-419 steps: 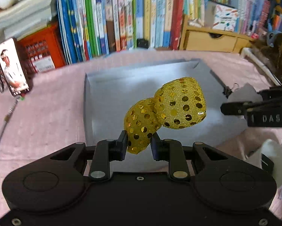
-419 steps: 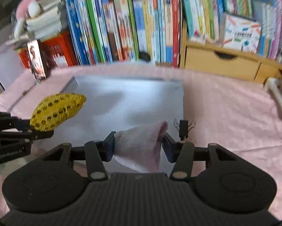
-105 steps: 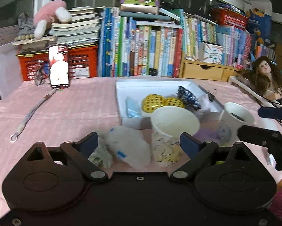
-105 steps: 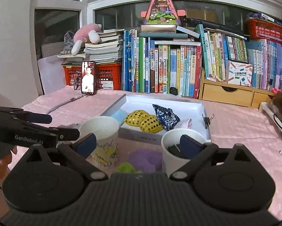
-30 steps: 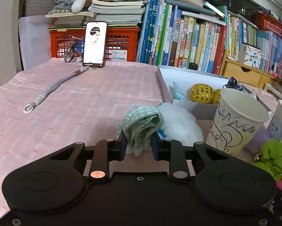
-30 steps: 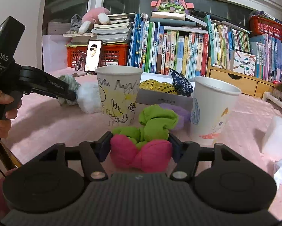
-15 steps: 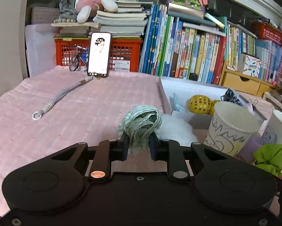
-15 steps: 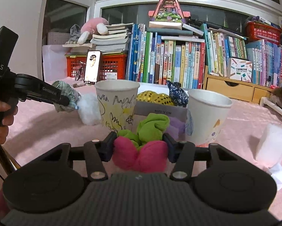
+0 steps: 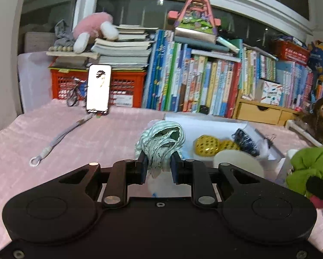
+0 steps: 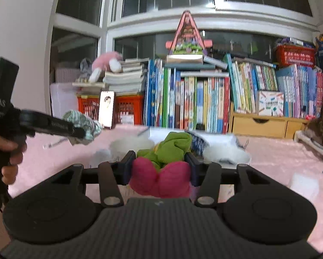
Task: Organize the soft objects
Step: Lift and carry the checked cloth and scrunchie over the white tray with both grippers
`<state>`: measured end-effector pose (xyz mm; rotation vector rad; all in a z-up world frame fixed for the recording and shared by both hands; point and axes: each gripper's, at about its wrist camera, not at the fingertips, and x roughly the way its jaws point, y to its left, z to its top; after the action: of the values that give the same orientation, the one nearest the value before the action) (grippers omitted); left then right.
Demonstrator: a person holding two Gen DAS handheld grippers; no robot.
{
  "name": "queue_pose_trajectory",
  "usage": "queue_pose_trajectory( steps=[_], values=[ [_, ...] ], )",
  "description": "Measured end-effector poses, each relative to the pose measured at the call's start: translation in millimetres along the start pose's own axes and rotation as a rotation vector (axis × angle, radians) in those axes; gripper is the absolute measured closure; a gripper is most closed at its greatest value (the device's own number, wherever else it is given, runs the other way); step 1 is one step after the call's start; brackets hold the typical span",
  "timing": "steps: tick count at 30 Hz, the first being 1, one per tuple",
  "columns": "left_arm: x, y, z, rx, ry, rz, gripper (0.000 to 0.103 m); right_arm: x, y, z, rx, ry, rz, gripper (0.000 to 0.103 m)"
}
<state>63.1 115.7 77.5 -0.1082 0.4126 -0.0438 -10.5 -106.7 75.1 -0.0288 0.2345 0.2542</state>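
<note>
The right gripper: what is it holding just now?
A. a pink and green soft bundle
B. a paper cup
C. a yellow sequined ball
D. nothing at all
A: the right gripper is shut on a pink and green soft bundle, pink below and green on top, pressed between its two fingers.
</note>
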Motion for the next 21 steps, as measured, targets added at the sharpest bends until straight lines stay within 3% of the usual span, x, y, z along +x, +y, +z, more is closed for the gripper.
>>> queue_pose_trajectory(
  steps=[13,21],
  values=[
    [14,-29,39,0.034,-0.018,-0.086,0.083,4,-37,42,0.027,-0.068,-0.043,0.05],
    [46,-44,69,0.061,0.023,-0.114,0.083,30,-72,70,0.06,-0.03,-0.064,0.05]
  ],
)
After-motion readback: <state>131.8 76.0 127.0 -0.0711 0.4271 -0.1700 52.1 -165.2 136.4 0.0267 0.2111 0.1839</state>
